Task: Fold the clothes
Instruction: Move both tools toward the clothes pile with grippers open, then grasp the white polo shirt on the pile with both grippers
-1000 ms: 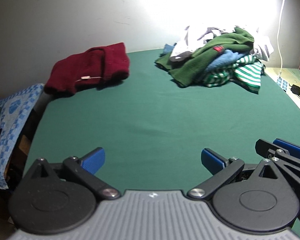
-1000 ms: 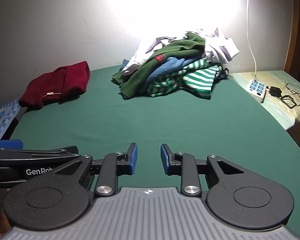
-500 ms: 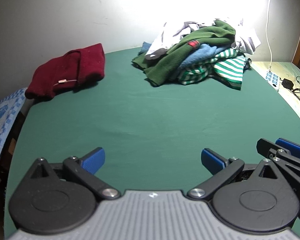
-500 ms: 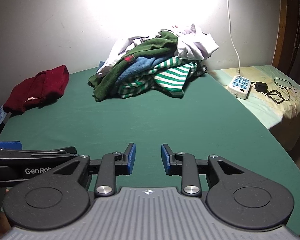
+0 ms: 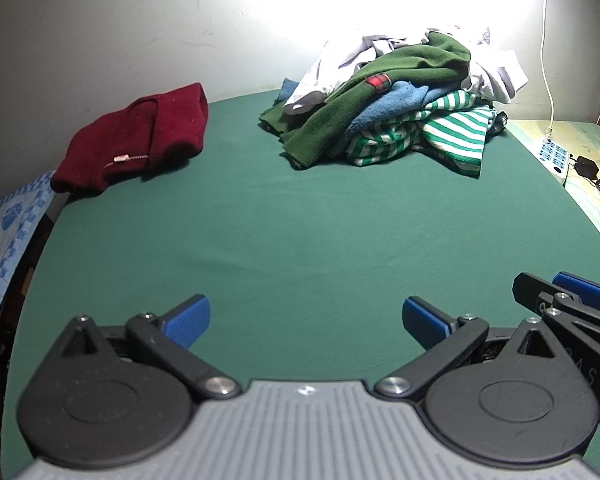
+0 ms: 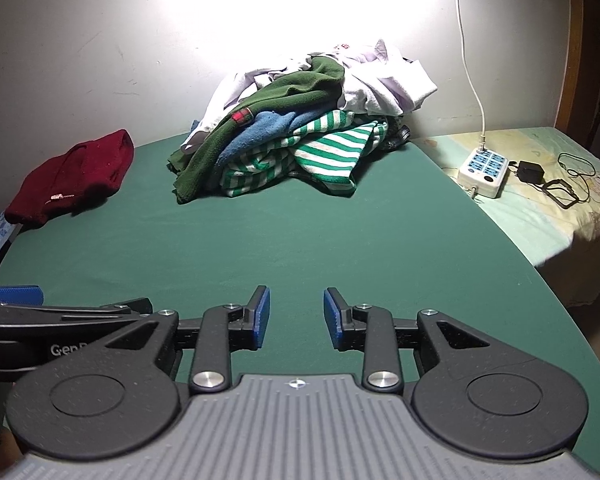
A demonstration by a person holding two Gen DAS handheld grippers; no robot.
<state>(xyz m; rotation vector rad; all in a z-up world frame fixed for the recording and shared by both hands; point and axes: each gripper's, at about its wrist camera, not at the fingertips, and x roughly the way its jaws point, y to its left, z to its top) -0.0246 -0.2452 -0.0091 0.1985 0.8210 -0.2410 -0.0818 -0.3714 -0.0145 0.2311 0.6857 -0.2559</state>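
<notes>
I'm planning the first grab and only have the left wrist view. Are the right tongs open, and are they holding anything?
Observer: The right tongs are open by a narrow gap, with nothing between them, over bare green cloth.
Operator: Anything right of the pile that I only half see?
Observer: The power strip lies whole on a pale sheet, a black adapter beside it. Both are clear of the clothes pile.
</notes>
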